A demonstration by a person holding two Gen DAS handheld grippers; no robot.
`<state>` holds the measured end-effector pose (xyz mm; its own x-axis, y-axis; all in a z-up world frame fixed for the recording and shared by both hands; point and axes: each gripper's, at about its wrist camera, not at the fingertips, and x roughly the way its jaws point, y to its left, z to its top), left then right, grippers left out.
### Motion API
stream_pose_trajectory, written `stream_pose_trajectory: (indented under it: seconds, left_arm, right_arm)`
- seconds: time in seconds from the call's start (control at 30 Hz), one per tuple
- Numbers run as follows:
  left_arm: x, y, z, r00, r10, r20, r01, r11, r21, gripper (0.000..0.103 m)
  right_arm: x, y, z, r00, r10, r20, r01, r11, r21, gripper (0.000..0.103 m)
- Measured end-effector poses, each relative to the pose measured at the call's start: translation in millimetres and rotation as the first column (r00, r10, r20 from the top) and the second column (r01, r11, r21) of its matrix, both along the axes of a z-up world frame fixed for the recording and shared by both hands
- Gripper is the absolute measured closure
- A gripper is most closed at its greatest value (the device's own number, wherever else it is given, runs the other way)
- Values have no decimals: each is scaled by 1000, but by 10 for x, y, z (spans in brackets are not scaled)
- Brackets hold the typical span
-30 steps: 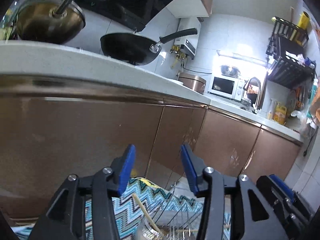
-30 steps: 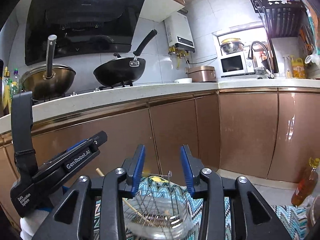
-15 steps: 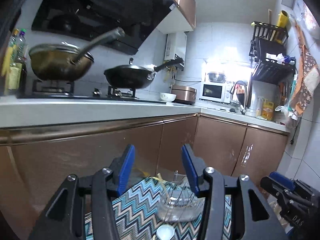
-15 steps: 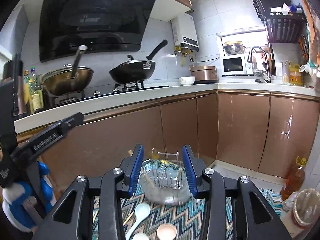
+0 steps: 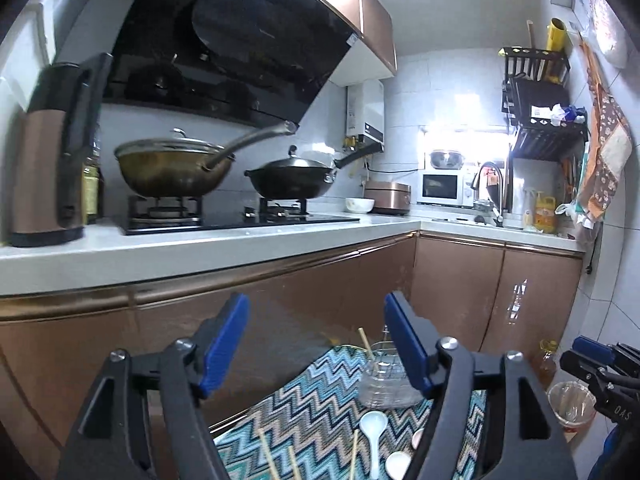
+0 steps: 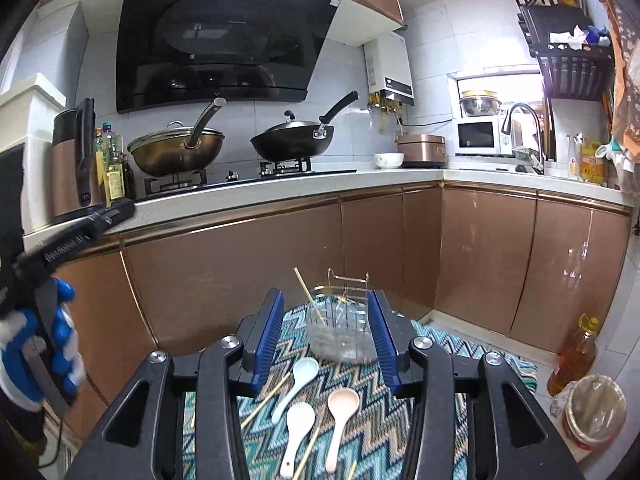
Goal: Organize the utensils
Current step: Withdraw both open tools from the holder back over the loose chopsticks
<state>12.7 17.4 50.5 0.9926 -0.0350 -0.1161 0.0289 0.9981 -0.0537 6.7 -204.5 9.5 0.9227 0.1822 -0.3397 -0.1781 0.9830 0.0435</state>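
Right wrist view: the right hand-held gripper (image 6: pixel 326 338) hangs with its blue jaws partly apart and nothing between them, having just eased slightly wider, above a zigzag-patterned cloth (image 6: pixel 404 408) spread before copper-fronted kitchen cabinets (image 6: pixel 240 280). On the cloth lie three spoons, one pale blue (image 6: pixel 298 380), one white (image 6: pixel 295 436) and one pink (image 6: pixel 340 416), among loose wooden chopsticks (image 6: pixel 264 400). At the cloth's far end stands a clear holder with a wire rack (image 6: pixel 344 332), one chopstick (image 6: pixel 310 298) leaning in it. In the left wrist view, the left hand-held gripper (image 5: pixel 316 344) stands wide and empty, its jaws just opened further, raised in front of the same cabinets. A blue-and-white gloved hand (image 6: pixel 44 352) grips it at the left edge of the right wrist view. Two woks (image 6: pixel 176 152) sit on the stove behind.
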Motion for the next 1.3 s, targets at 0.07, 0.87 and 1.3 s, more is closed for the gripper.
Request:
stream_pose_trajectory:
  seconds: [0.07, 0.87, 1.3]
  left_arm:
    - [-127, 123, 27, 1000, 6, -5, -6, 1000, 2, 33]
    - [65, 797, -863, 941, -51, -334, 26, 997, -79, 28]
    - [460, 982, -1348, 845, -120, -521, 38, 986, -165, 28]
  right_arm:
    - [-86, -40, -26, 1000, -3, -12, 3, 1000, -1, 60]
    - [-149, -120, -549, 964, -38, -263, 23, 998, -60, 60]
    - [169, -105, -1085, 877, 10, -481, -34, 999, -40, 60]
